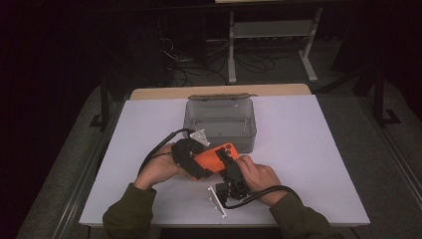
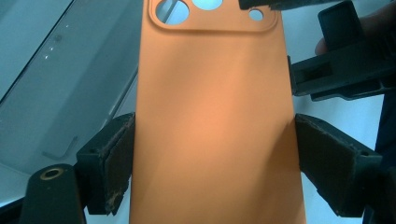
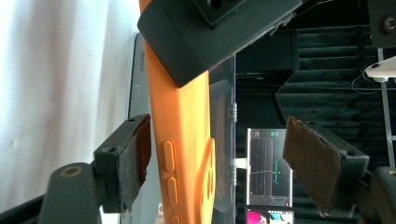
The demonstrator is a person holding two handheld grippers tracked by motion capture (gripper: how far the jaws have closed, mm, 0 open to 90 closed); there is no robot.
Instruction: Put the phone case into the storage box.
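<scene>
An orange phone case (image 1: pixel 214 155) is held just above the white table, in front of the clear box. My left gripper (image 1: pixel 201 160) is shut on it. In the left gripper view both pads (image 2: pixel 116 158) press on the long edges of the case (image 2: pixel 215 116), whose camera cut-outs are at the far end. My right gripper (image 1: pixel 228 158) reaches in from the front at that camera end. In the right gripper view the case (image 3: pixel 182 140) stands edge-on between the jaws. The left pad (image 3: pixel 135 154) is close beside it. The right pad (image 3: pixel 313 163) stands well off, so that gripper (image 3: pixel 219 158) is open.
A clear grey plastic box (image 1: pixel 220 122) with its lid folded back stands just behind the hands. A small white piece (image 1: pixel 217 199) lies near the front edge. The white table top (image 1: pixel 308 149) has free room left and right. Beyond the table the room is dark, with a white rack.
</scene>
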